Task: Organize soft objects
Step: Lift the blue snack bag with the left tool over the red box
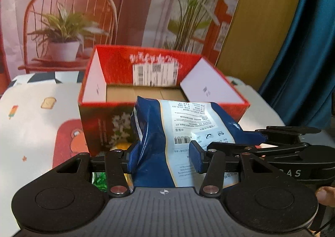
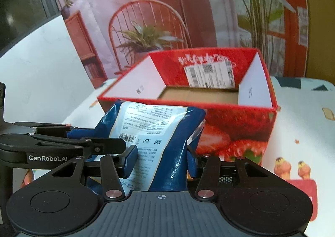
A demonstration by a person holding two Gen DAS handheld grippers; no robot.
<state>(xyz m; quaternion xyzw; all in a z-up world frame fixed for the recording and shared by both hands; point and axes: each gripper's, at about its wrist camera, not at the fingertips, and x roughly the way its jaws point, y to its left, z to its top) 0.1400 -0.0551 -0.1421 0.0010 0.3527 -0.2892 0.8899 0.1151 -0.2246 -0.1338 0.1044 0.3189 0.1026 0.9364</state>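
A blue and white snack bag (image 1: 178, 130) is held between both grippers, just in front of an open red strawberry carton (image 1: 163, 77). My left gripper (image 1: 161, 158) is shut on the bag's left part. My right gripper (image 2: 160, 159) is shut on the same bag (image 2: 155, 132) from the other side; it also shows at the right of the left wrist view (image 1: 289, 142). The left gripper shows at the left of the right wrist view (image 2: 62, 138). The carton (image 2: 209, 82) has its flaps open and a bare cardboard floor.
The carton stands on a table with a cartoon-print cloth (image 1: 31, 124). A green and yellow packet (image 1: 100, 180) lies under the left gripper. A printed backdrop with a chair and plants (image 1: 69, 25) stands behind. A blue curtain (image 1: 309, 48) hangs at the right.
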